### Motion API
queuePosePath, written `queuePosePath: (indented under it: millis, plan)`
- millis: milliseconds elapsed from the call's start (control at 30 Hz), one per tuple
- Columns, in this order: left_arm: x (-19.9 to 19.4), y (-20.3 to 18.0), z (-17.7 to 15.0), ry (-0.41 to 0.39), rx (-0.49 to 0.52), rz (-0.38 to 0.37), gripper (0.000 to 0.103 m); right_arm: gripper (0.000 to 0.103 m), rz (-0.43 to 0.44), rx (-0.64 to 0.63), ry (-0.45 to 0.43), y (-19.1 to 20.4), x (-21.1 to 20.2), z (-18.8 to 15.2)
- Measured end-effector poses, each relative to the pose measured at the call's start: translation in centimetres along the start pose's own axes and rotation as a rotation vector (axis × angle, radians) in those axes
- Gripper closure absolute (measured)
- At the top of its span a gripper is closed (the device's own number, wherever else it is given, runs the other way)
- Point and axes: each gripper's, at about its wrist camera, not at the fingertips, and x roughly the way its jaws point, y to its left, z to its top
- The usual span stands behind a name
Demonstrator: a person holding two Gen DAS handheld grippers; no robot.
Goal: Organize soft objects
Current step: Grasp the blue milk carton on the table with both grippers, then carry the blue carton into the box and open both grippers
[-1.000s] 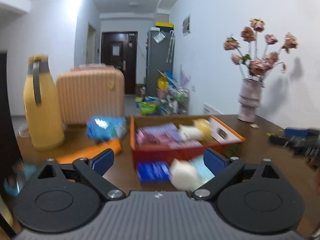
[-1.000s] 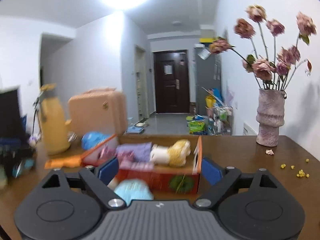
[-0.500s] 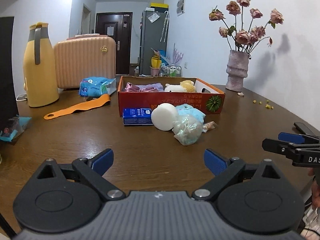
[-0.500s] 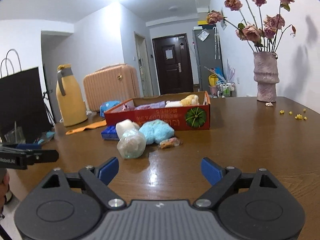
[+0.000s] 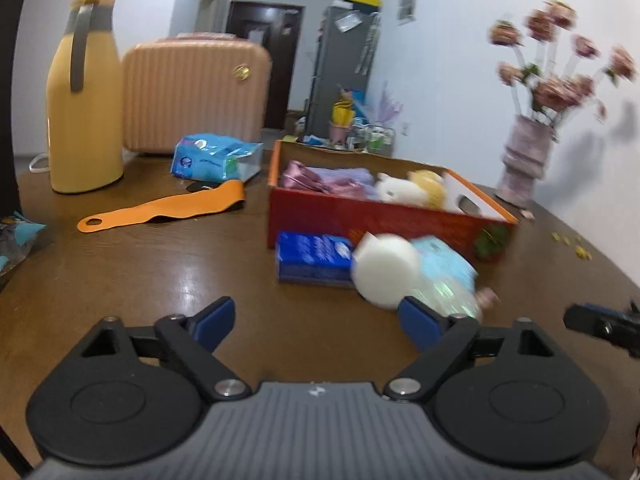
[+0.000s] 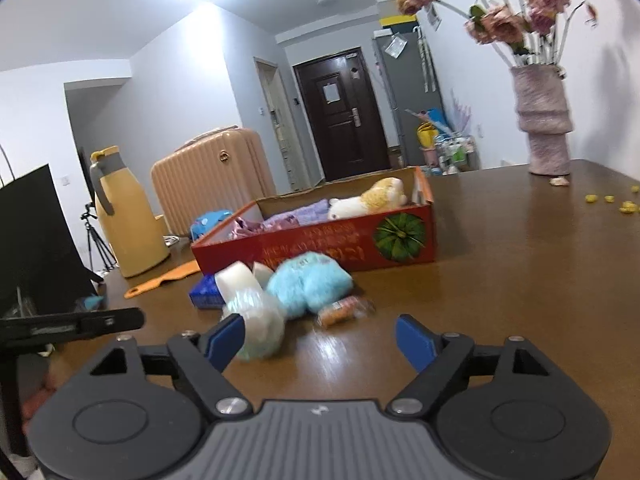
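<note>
A red cardboard box (image 5: 372,216) (image 6: 348,240) on the brown table holds purple cloth (image 5: 320,180) and a white-and-yellow plush (image 5: 408,190) (image 6: 368,200). In front of it lie a white sponge round (image 5: 384,268) (image 6: 236,280), a light blue fluffy toy (image 6: 308,286) (image 5: 440,260), a clear-wrapped soft ball (image 6: 256,320), a small orange snack pack (image 6: 340,310) and a blue tissue pack (image 5: 312,256). My left gripper (image 5: 316,324) is open and empty, short of the pile. My right gripper (image 6: 320,340) is open and empty, near the wrapped ball.
A yellow jug (image 5: 84,100), a peach suitcase (image 5: 192,96), a blue wipes pack (image 5: 216,158) and an orange strap (image 5: 164,208) stand at the left. A vase of flowers (image 6: 544,120) is at the far right. A black bag (image 6: 36,236) stands at the left edge.
Both grippers have moved forward, closer to the pile in front of the box, and tilted. Both stay open and empty.
</note>
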Motion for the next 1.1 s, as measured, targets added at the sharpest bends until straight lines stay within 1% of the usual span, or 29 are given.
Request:
queuePosePath:
  millis: [33,67,100,133,167,200,233,267,300,333,367,400,433,467,533,567,633,733,800,833,900,933,967,1033,1100]
  plan:
    - [1.2,0.6,0.8,0.007,-0.014,-0.005,0.023,0.031,0.011,0.001,0.008,0.3,1.1,0.8]
    - [2.1,1.1,1.4,0.013,-0.020,-0.009,0.030,0.036,0.032,-0.001,0.014,0.6,1.9,1.4]
    - [3.5,1.6,2.3,0.033,-0.024,-0.007,0.035,0.039,0.061,-0.003,0.018,0.9,3.0,2.2]
    - [4.6,2.0,3.0,0.048,-0.026,-0.012,0.040,0.045,0.094,0.001,0.026,1.4,4.1,3.0]
    - [5.7,2.4,3.8,0.057,-0.026,-0.027,0.043,0.053,0.134,0.009,0.039,1.9,5.5,3.8]
    - [6.7,2.7,4.3,0.067,-0.030,-0.038,0.045,0.057,0.170,0.013,0.055,2.5,7.1,4.7]
    - [7.7,3.1,4.8,0.079,-0.035,-0.048,0.047,0.063,0.198,0.009,0.074,3.2,8.6,5.5]
    - [8.8,3.5,5.2,0.090,-0.044,-0.058,0.050,0.068,0.230,-0.009,0.104,4.1,10.4,6.4]
    - [9.7,3.7,5.5,0.099,-0.051,-0.068,0.053,0.070,0.255,-0.035,0.135,5.1,12.6,7.1]
    - [10.5,4.0,5.6,0.113,-0.054,-0.079,0.062,0.075,0.271,-0.049,0.169,5.8,14.5,7.6]
    - [11.4,4.1,5.6,0.132,-0.052,-0.084,0.075,0.077,0.271,-0.052,0.226,6.5,17.1,8.3]
    - [12.1,4.1,5.4,0.153,-0.037,-0.087,0.082,0.077,0.264,-0.053,0.269,6.9,19.0,8.6]
    - [12.5,4.2,4.9,0.165,-0.036,-0.084,0.084,0.078,0.258,-0.062,0.319,7.5,20.9,8.7]
    - [12.3,4.5,4.6,0.150,-0.044,-0.097,0.085,0.078,0.249,-0.089,0.360,8.1,22.5,8.7]
    - [12.0,5.0,4.3,0.144,-0.055,-0.115,0.085,0.077,0.212,-0.173,0.435,9.3,24.6,8.3]
    - [12.0,5.4,4.2,0.145,-0.071,-0.125,0.085,0.080,0.196,-0.207,0.455,9.8,25.1,7.9]
    - [12.0,5.9,4.1,0.150,-0.100,-0.143,0.085,0.081,0.180,-0.246,0.453,10.2,24.9,7.6]
    - [11.9,6.1,4.1,0.153,-0.109,-0.149,0.085,0.074,0.136,-0.227,0.457,9.8,24.4,7.7]
    - [11.9,6.0,4.0,0.150,-0.106,-0.150,0.086,0.074,0.153,-0.223,0.475,9.6,24.4,7.3]
    - [11.9,6.0,4.0,0.151,-0.106,-0.156,0.086,0.071,0.160,-0.213,0.472,9.5,24.5,7.3]
    - [12.0,6.1,4.2,0.154,-0.119,-0.163,0.086,0.072,0.189,-0.195,0.462,9.6,24.7,7.2]
    - [11.9,6.1,4.3,0.156,-0.128,-0.156,0.085,0.074,0.183,-0.196,0.444,9.8,24.7,7.1]
    - [11.6,6.0,4.5,0.150,-0.136,-0.143,0.085,0.079,0.180,-0.194,0.427,9.9,24.6,7.1]
    - [9.8,5.9,5.2,0.101,-0.149,-0.128,0.085,0.083,0.183,-0.184,0.383,10.2,23.6,7.5]
    - [6.9,5.2,6.0,0.022,-0.148,-0.140,0.085,0.084,0.201,-0.196,0.297,10.9,21.1,8.4]
